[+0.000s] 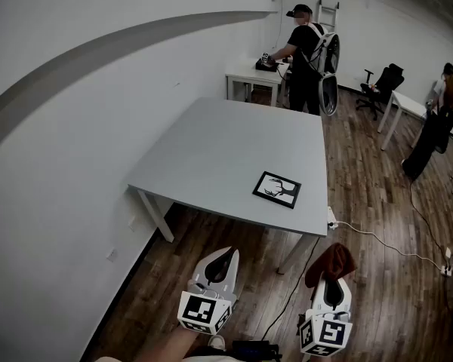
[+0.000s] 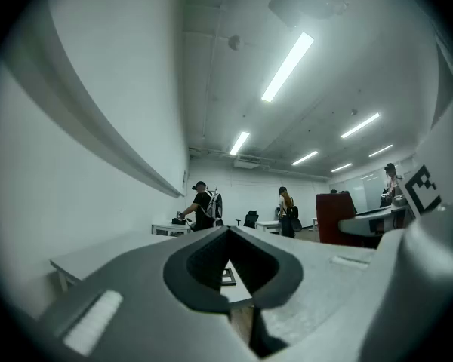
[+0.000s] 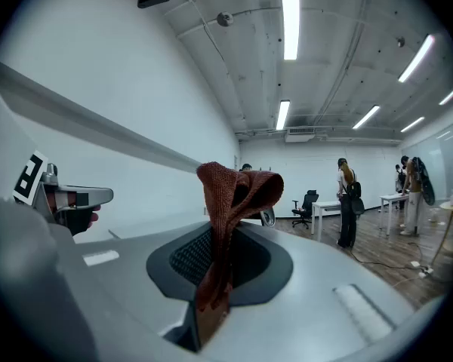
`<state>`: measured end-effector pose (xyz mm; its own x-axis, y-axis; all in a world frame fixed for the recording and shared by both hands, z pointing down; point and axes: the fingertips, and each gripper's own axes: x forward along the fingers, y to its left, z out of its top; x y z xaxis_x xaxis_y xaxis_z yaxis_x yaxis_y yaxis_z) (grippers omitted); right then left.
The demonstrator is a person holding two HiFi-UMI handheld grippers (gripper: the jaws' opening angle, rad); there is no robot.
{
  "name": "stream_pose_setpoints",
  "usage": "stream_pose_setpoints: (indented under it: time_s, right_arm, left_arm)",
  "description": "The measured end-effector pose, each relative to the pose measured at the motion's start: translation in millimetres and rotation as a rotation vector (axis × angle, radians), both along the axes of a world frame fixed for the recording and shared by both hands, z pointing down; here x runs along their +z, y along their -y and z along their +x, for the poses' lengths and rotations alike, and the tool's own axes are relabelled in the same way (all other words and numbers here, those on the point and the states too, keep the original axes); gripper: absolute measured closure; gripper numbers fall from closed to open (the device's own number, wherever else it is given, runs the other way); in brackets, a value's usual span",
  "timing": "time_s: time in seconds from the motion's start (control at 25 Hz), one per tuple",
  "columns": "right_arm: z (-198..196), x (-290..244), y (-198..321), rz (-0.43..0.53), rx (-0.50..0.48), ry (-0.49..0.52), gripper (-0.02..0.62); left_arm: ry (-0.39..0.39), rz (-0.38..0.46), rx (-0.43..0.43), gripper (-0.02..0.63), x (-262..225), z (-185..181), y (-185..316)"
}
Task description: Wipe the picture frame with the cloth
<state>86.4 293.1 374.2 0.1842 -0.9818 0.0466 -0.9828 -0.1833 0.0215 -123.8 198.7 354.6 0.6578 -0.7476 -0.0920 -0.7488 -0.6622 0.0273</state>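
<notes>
Flat on the grey table [image 1: 226, 142] lies the picture frame [image 1: 276, 188], a thin black rectangle around a white picture with a dark antlered shape. It is ahead of both grippers, well apart from them, near the table edge that faces them and nearer to the right one. The cloth [image 3: 230, 202] is a reddish-brown, coarsely woven piece. The right gripper [image 1: 329, 276] has its jaws closed on it, so the lower part is pinched between them and the upper part stands up in a loose fold over the tips. The left gripper [image 1: 225, 256], just beside the right one, has its jaws together with nothing between them. Both hang over the wooden plank floor [image 1: 377, 277], short of the table.
</notes>
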Motion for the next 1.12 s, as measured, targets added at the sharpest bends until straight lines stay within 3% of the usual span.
stream_pose_setpoints:
  time_s: [0.56,1.12]
  right_arm:
    - [9.0,3.2,-1.6,-0.003,-0.007,0.010,0.534]
    - [45.8,9.7,-12.6,0.003,-0.039,0.044,0.534]
  left_arm:
    - [0.005,-0.009,-0.002,0.606,2.2,12.4,-5.6]
    - [0.010,-0.010,-0.021,0.606,2.0,53.8,-23.2]
